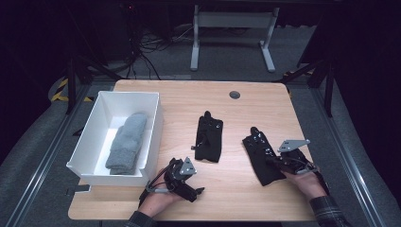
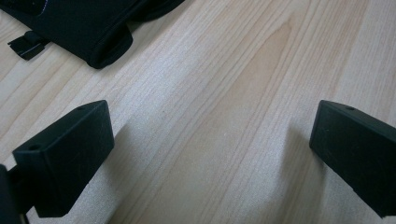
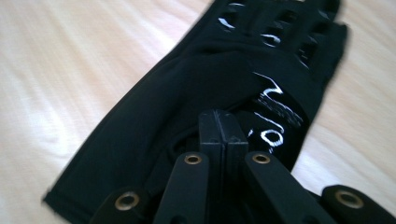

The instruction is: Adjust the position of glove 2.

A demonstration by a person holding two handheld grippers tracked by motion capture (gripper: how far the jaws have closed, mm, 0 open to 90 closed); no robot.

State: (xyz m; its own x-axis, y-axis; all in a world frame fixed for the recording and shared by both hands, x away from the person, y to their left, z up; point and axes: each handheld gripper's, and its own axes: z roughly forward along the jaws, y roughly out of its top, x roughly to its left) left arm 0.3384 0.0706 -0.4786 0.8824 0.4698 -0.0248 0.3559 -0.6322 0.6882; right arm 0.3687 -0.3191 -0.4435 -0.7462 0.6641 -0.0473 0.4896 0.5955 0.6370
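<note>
Work: black gloves lie on the table (image 1: pixel 246 198) beside a white bin (image 1: pixel 153 123); judging by the grey glove (image 1: pixel 126 142) already in the bin, they are likely to go in too.
Right glove (image 1: pixel 261 158): lies flat near the table's right edge, towards the front, fingers pointing to the far edge and cuff to the near one; in the right gripper view it (image 3: pixel 187 107) shows white print and glossy finger patches.
Right gripper (image 1: pixel 279 162): jaws fully closed, pressed together on the glove's cuff end, seemingly pinching a fold of its fabric; in the right gripper view the gripper (image 3: pixel 223 128) sits over the cloth by the print.
Middle glove (image 1: pixel 209 138): lies loose at the table's centre, apart from both grippers; its cuff and a small tab show at the top left of the left gripper view (image 2: pixel 88 28).
Left gripper (image 1: pixel 191 189): near the table's front edge, just beside the bin's near right corner; jaws spread wide with bare wood between them, holding nothing (image 2: pixel 210 154).
Handling: soft, light, limp fabric; it should droop and fold when lifted, will not break, and needs little force.
Slip: thin cloth could slide out of a shallow pinch; the glossy patches look slicker than the plain weave.
Where to hold: cuff or palm, taking a doubled fold deep between the pads; fingertips are a poorer choice, as the rest would dangle and drag.
Risk: trailing fingers may catch on the bin's rim on the way in.
</note>
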